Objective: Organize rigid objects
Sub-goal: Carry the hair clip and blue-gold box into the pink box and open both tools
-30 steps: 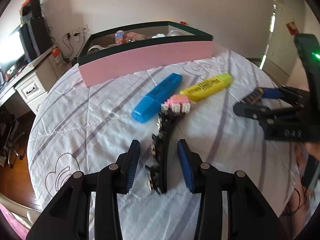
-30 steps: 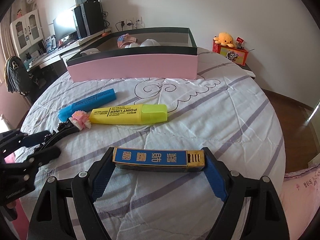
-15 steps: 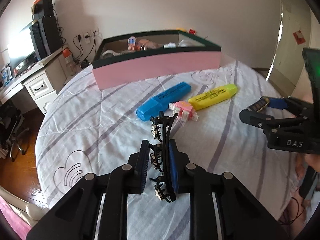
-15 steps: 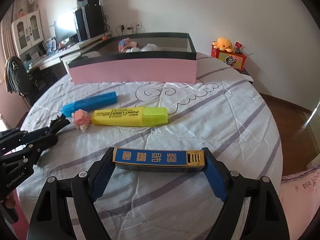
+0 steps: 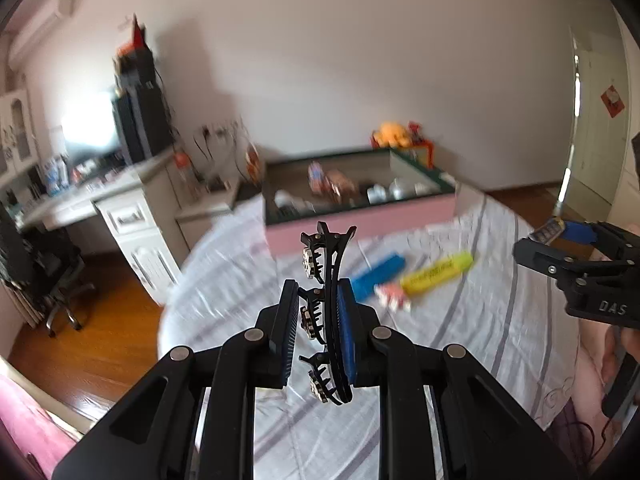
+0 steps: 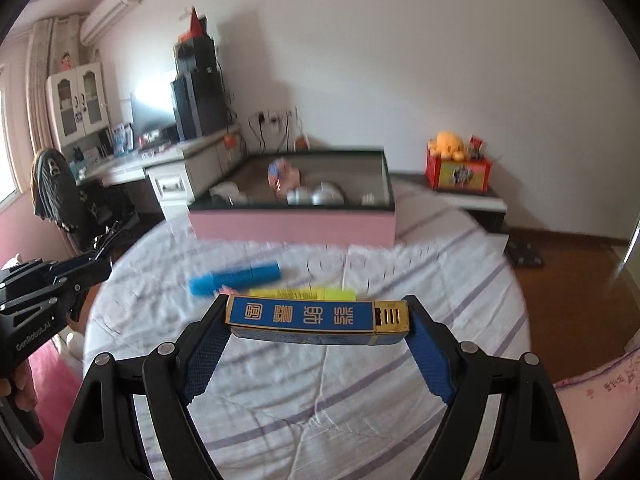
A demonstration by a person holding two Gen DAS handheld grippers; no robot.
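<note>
My left gripper [image 5: 318, 292] is shut on a black toothed hair clip [image 5: 332, 264], held upright above the bed. My right gripper [image 6: 316, 316] is shut endwise on a long blue and gold box [image 6: 304, 314], also lifted off the bed. Each gripper shows in the other view: the right gripper [image 5: 560, 240] at the right, the left gripper [image 6: 100, 256] at the left. A blue highlighter [image 6: 236, 278], a yellow highlighter [image 6: 300, 293] and a small pink block toy [image 5: 390, 296] lie on the striped bedspread [image 6: 400, 360]. Beyond them stands the pink open box [image 6: 292, 224] with several items inside.
A white desk [image 5: 132, 216] with drawers and a black office chair [image 5: 48, 272] stand left of the bed on the wooden floor. A low stand [image 6: 460, 196] carries a red box and an orange plush toy, right of the pink box. A hand [image 5: 624, 344] holds the right gripper.
The left jaws closed on the hair clip and lifted it off the bed. The right gripper rose with the blue box. Both views tilted upward toward the pink box.
</note>
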